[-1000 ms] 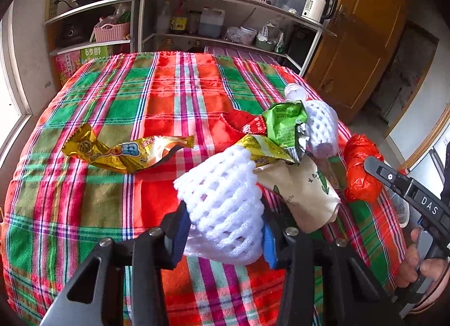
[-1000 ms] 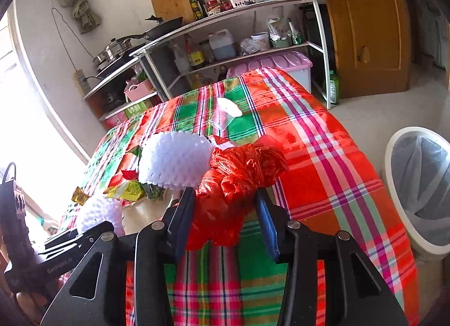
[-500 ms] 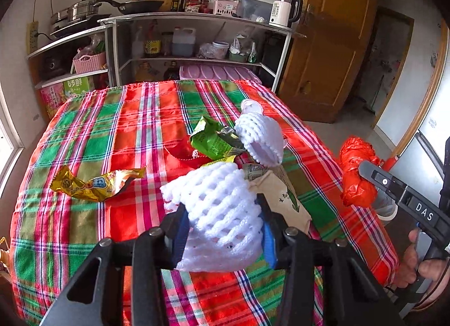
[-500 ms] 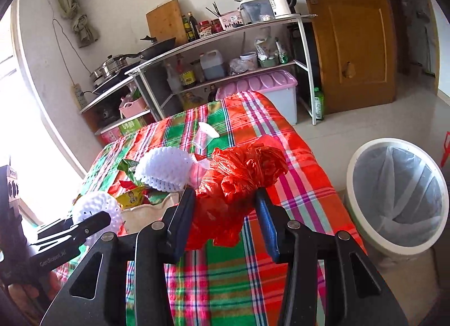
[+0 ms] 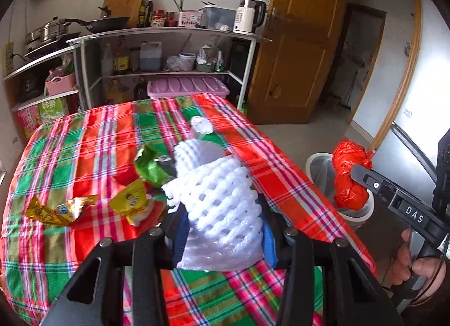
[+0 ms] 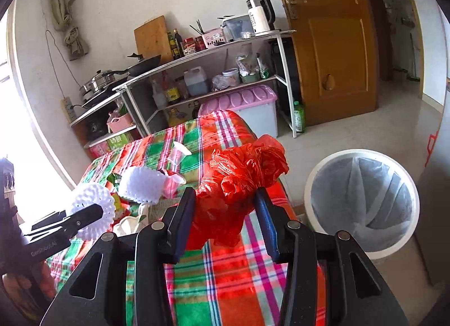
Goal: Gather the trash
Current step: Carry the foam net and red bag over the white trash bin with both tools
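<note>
My left gripper (image 5: 222, 221) is shut on a white foam fruit net (image 5: 222, 207), held above the plaid table (image 5: 84, 134). My right gripper (image 6: 225, 207) is shut on a crumpled red plastic bag (image 6: 239, 185), near the table's right edge. The bag also shows in the left wrist view (image 5: 348, 176), over the white bin (image 5: 317, 165). The lined white bin (image 6: 362, 199) stands on the floor right of the table. On the table lie a second foam net (image 5: 194, 154), a green wrapper (image 5: 152, 165), yellow wrappers (image 5: 59, 209) and a clear cup (image 5: 201, 126).
A metal shelf unit (image 5: 157, 53) with pans, bottles and a kettle stands behind the table. A pink-lidded storage box (image 6: 242, 103) sits beside it. A wooden door (image 6: 332, 44) is at the right, with tiled floor in front.
Both grippers have risen and swung right with their loads. The red bag has moved off the table to above the bin, which has come into fuller view.
</note>
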Action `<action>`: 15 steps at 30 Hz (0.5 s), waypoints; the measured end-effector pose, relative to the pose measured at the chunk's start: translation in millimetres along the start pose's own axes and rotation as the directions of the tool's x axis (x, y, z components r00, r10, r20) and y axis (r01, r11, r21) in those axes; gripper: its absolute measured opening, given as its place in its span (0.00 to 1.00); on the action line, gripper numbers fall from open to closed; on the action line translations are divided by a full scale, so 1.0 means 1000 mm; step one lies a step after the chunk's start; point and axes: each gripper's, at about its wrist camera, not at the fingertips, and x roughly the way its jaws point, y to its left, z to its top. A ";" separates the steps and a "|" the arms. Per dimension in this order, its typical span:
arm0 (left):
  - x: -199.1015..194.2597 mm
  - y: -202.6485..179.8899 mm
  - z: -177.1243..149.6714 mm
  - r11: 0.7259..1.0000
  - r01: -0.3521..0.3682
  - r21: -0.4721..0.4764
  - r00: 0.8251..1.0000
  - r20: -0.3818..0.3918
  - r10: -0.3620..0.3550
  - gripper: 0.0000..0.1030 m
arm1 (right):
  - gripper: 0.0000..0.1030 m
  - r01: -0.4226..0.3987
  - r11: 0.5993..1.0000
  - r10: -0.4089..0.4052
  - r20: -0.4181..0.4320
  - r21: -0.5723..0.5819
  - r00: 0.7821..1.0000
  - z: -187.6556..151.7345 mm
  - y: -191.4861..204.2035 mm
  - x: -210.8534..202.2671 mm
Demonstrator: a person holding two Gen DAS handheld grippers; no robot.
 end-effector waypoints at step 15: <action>0.037 -0.096 0.022 0.969 0.184 0.162 0.983 -0.039 -0.180 0.44 | 0.43 0.144 0.987 -0.147 0.034 0.069 0.989 0.005 -0.069 -0.034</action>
